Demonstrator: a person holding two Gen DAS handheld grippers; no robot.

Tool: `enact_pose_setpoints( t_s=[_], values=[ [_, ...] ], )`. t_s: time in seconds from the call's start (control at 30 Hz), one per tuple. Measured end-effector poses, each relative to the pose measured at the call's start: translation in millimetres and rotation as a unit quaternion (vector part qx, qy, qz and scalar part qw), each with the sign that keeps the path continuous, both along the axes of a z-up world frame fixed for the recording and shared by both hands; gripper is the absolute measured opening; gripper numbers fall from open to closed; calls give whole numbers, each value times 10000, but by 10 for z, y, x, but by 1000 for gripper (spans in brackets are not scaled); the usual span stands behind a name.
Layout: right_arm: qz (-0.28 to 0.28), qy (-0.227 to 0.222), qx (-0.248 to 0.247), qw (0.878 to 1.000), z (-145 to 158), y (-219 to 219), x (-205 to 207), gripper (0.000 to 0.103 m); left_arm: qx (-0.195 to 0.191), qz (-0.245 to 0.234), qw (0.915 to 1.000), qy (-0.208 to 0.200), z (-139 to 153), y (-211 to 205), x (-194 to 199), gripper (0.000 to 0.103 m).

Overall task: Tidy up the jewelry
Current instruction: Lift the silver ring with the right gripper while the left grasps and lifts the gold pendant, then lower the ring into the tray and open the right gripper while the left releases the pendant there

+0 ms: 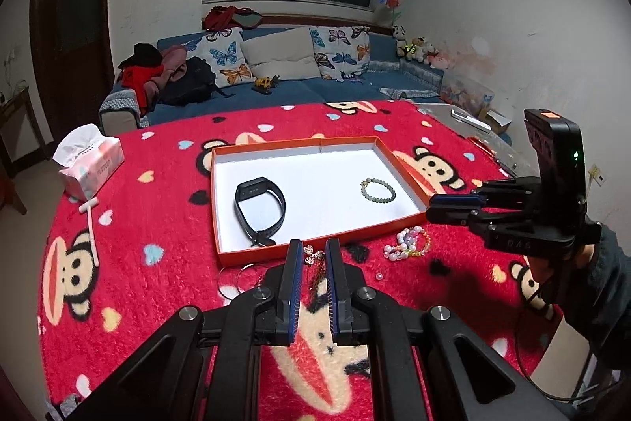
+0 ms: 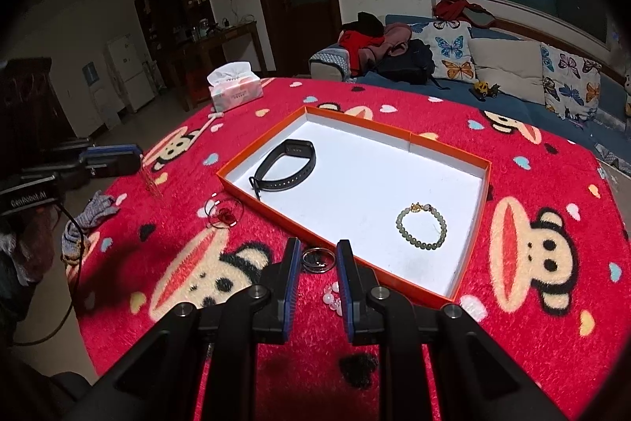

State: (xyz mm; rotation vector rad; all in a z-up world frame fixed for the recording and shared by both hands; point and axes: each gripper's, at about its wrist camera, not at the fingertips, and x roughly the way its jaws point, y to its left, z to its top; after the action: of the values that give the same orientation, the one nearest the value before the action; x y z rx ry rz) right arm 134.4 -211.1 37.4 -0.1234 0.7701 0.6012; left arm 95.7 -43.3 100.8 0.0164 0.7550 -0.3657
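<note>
On the counter (image 1: 165, 208), which is covered by a red cloth printed with monkey faces, an orange tray (image 1: 216, 208) with a white floor is set out. Two pieces are laid inside it, well apart: a black wristband (image 1: 260, 212) toward its left side and a green bead bracelet (image 1: 378, 189) toward its right. Just outside the tray's near edge, a pearl bracelet (image 1: 406, 245) with coloured beads is seen on the cloth, and thin wire hoops (image 1: 232, 279) are seen near the tray's near left corner. A tissue pack (image 1: 90, 160) is placed at the far left of the counter.

The left tool (image 1: 314, 247) is closed on a fine chain necklace (image 1: 314, 256); its bow-shaped pendant is pinched at the fingertips and the chain is left hanging below them, clear of the cloth. From the right wrist view the same chain is seen dangling beside the tray's left end.

The right tool (image 2: 317, 247) is held near the tray's near right corner with its jaws narrowly parted. Dark metal rings (image 2: 317, 260) are seen in the gap, but whether they are gripped or only lying on the cloth beyond cannot be told
</note>
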Motion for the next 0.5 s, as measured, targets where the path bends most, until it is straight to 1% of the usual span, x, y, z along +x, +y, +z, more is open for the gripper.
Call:
enact_pose_setpoints(
  t_s=[0.2,0.3,0.37,0.5],
  values=[
    [76,-36,-174,9998,-88,54,-24,21,-14,3,9999,101,-45,-15,54,11],
    [7,-44,-150,9999,-72,28,10,21,-113,-25,9999,89,4,-25,210,11],
    [-105,-65,-153,9998,-52,-12,98,21,-90,-34,10000,14,57,-63,315,11],
    [-374,-74,-157,9992,-38,-99,308,21,-109,-164,9997,-156,204,-191,642,11]
  ],
)
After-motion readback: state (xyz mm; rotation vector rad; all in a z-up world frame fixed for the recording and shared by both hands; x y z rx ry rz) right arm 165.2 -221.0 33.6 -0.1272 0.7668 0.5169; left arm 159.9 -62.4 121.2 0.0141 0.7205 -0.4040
